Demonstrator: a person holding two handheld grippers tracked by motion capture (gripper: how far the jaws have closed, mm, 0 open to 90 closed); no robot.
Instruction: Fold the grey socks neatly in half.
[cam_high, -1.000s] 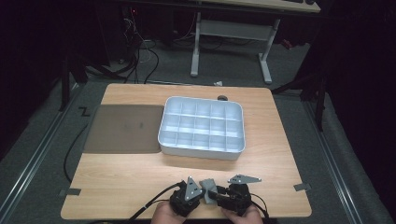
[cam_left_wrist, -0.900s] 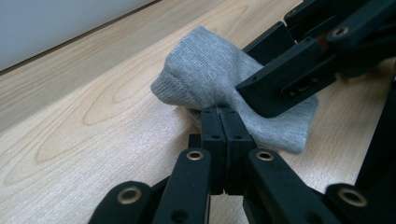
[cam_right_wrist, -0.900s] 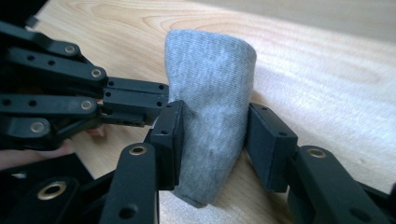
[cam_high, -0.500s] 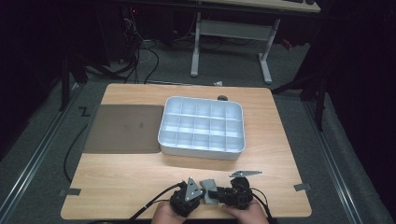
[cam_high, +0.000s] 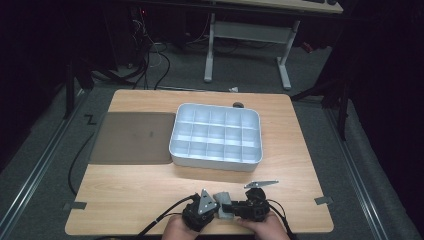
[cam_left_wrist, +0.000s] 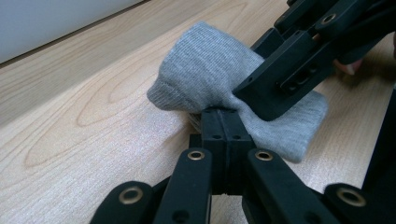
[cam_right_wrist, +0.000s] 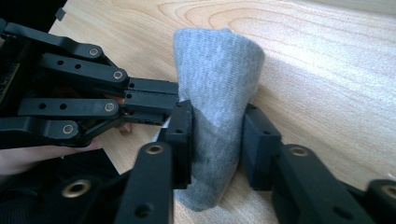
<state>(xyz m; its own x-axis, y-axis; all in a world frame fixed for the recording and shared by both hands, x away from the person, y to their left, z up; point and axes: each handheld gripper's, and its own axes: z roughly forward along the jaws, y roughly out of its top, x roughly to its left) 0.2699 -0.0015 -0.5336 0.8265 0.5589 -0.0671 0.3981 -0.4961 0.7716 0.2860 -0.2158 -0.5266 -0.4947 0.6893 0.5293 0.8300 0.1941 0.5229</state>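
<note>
A grey sock (cam_high: 223, 198) lies bunched on the wooden table near its front edge, between the two hand-held grippers. My left gripper (cam_high: 218, 210) is shut on one edge of the sock (cam_left_wrist: 210, 74), its jaws pinched together on the fabric. My right gripper (cam_high: 233, 208) comes in from the right. Its jaws have just been closing, and the sock (cam_right_wrist: 219, 79) stands between its pads (cam_right_wrist: 183, 140), squeezed narrow there. The left gripper's fingers (cam_right_wrist: 149, 100) hold the sock's far side in the right gripper view.
A white tray (cam_high: 215, 161) with several empty compartments sits mid-table beyond the grippers. A dark mat (cam_high: 132, 137) lies to its left. A small dark object (cam_high: 238, 105) rests at the table's far edge. The front edge is just under the hands.
The right gripper has shifted slightly toward the left one, and its grey top plate has risen a little. The left gripper and the tray have stayed put.
</note>
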